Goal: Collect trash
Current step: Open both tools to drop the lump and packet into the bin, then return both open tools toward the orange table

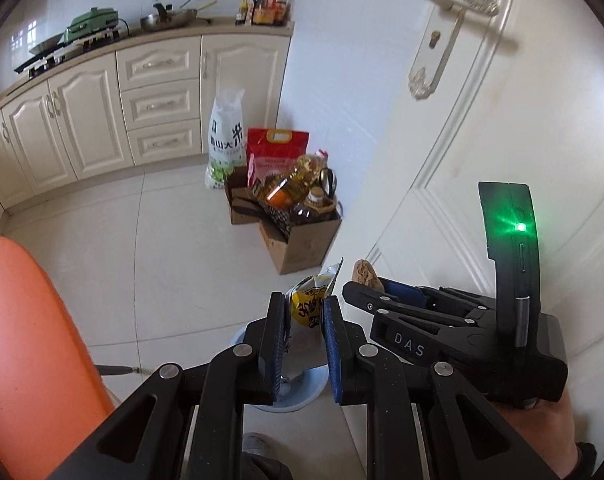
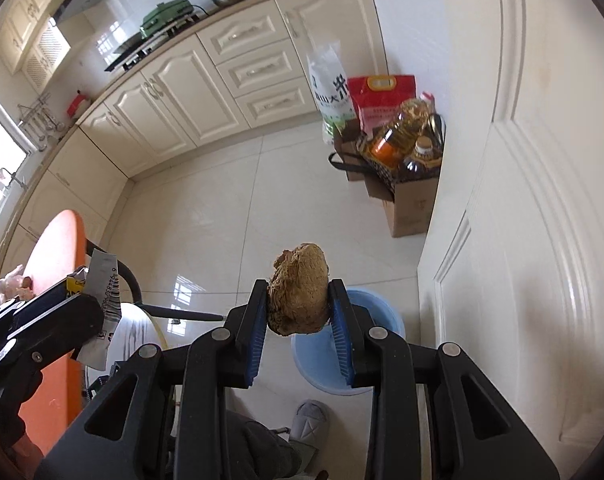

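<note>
My left gripper is shut on a yellow and silver snack wrapper, held above a light blue bin on the floor. My right gripper is shut on a brown, rough lump of food scrap, also hanging over the blue bin. In the left wrist view the right gripper shows at the right with the brown lump at its tip. The right wrist view catches the left gripper at the left, the wrapper with its barcode sticking out.
An orange table edge lies at the left. Cardboard boxes with oil bottles and rice bags stand by the white door. Cream cabinets line the far wall. A grey slipper shows below.
</note>
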### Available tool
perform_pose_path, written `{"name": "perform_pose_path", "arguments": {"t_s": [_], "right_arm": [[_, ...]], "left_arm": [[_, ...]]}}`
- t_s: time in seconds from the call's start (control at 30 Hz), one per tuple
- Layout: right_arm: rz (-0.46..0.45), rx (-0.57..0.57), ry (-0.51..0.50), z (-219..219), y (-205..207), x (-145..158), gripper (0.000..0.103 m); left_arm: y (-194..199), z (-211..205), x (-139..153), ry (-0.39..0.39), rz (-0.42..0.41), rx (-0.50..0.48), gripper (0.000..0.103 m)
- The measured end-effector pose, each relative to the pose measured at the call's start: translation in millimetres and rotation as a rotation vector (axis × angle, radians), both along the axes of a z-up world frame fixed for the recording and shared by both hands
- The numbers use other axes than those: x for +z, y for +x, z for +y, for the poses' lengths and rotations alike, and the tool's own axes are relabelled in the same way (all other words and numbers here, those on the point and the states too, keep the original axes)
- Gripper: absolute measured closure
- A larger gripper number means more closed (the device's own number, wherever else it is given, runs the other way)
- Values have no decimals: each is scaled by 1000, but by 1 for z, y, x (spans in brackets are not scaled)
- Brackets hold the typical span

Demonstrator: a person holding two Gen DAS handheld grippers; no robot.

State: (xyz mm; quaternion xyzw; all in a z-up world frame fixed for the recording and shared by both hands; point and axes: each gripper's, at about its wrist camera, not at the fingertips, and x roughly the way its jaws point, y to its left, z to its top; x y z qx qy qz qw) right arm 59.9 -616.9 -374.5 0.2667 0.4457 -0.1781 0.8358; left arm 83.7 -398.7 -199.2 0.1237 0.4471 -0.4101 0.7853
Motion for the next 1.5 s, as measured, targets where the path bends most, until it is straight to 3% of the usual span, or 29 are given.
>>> {"name": "perform_pose_path", "arguments": {"t_s": [0.17,0.37,0.43,0.47,0.5,0.53,0.6,0.7,0.73,0.8,1.03,1.23,1.5], "right_arm": [[68,-11,65,-19,11,-52,73],[114,-35,110,-34,18,-94,70],[122,-42,122,-37,18,-102,63],[124,-45,126,-40,19,-106,60],[128,-51,128,-42,19,-108,49],[131,-62,125,-43,18,-109,36],[131,-80,120,-43,15,-108,22],[127,-96,107,-43,11,-100,11],[128,-101,99,-42,10,-97,6],[128,-107,89,-39,7,-90,0],[78,-126,19,-20,-3,-41,0],[-20,-125,-58,7,-14,29,0],[-167,-62,-165,78,-23,129,0]], "left_arm": [[45,-46,-47,68,111,16,88],[86,-104,-79,137,163,30,82],[93,-109,-86,151,174,44,79],[95,-110,-89,155,176,48,71],[97,-111,-92,162,178,50,56],[98,-112,-93,167,173,54,47],[99,-111,-91,169,145,73,26],[92,-106,-87,186,118,93,10],[91,-107,-85,183,113,96,9],[83,-104,-80,186,86,106,5],[32,-80,-42,143,-35,113,4],[-14,-14,16,16,-130,137,4],[-66,108,87,-127,-255,258,1]]}}
